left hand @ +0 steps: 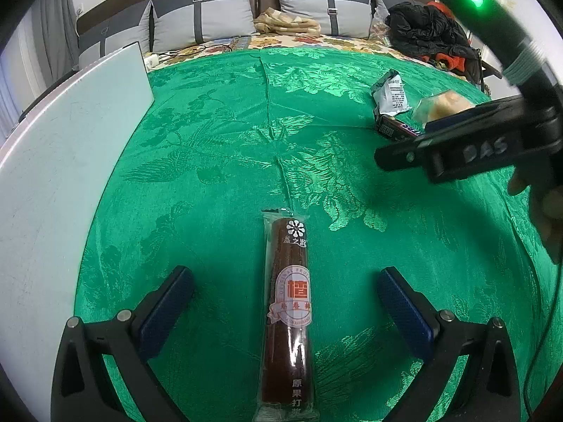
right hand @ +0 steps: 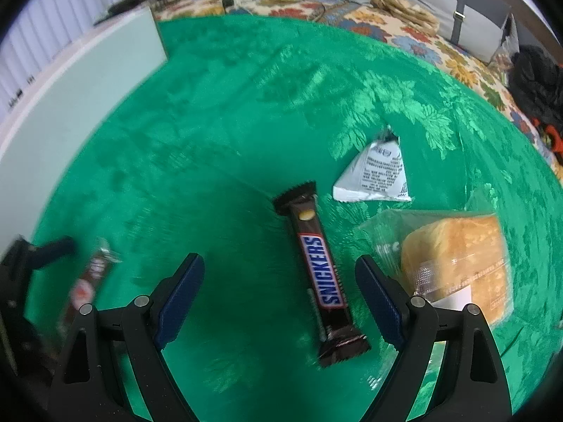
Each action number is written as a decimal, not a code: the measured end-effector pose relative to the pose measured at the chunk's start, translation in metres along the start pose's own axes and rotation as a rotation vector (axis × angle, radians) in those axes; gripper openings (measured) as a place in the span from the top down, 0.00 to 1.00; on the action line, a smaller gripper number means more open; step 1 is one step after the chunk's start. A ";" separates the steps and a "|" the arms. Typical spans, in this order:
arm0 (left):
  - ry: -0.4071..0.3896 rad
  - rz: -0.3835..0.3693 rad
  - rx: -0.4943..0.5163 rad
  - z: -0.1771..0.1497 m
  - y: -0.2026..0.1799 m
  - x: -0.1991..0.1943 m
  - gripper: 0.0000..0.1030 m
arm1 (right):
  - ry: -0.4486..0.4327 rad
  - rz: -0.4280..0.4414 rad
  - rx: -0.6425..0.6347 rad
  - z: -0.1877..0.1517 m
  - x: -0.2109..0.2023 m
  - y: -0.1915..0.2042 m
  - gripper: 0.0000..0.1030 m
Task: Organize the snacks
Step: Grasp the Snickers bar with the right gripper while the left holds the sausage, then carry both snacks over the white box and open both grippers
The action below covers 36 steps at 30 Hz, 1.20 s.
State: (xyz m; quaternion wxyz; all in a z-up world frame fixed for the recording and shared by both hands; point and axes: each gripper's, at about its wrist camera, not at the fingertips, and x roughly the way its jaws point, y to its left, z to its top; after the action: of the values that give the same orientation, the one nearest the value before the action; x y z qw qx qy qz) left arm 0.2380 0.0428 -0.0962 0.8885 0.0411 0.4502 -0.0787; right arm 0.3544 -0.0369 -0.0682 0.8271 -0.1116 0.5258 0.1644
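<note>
Green cloth (left hand: 218, 161) bare around both wide-open, empty claws (left (left hand: 285, 290), right (right hand: 279, 290)), white board (left hand: 70, 140) alongside

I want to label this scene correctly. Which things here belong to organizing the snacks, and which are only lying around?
Belong to the job:
hawthorn roll stick
Snickers bar
wrapped bread
silver snack packet
white board
left gripper
right gripper

Just lying about:
grey pillows
black clothes
folded beige cloth
</note>
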 end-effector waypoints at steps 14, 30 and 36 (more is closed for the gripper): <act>0.077 -0.071 -0.065 0.008 0.019 -0.006 0.12 | 0.091 0.139 0.107 -0.001 -0.004 -0.023 0.81; -0.006 -0.283 -0.235 -0.007 0.030 -0.073 0.84 | 0.009 0.330 0.353 -0.038 -0.070 -0.028 0.83; -0.175 -0.353 -0.347 -0.001 0.085 -0.167 0.84 | -0.098 0.486 0.309 -0.008 -0.133 0.035 0.83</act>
State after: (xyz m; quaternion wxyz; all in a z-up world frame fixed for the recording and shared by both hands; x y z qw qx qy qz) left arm 0.1551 0.1432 0.0377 0.8903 -0.1980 0.3787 -0.1576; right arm 0.2822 -0.0274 0.0483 0.7950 0.1528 0.5153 0.2811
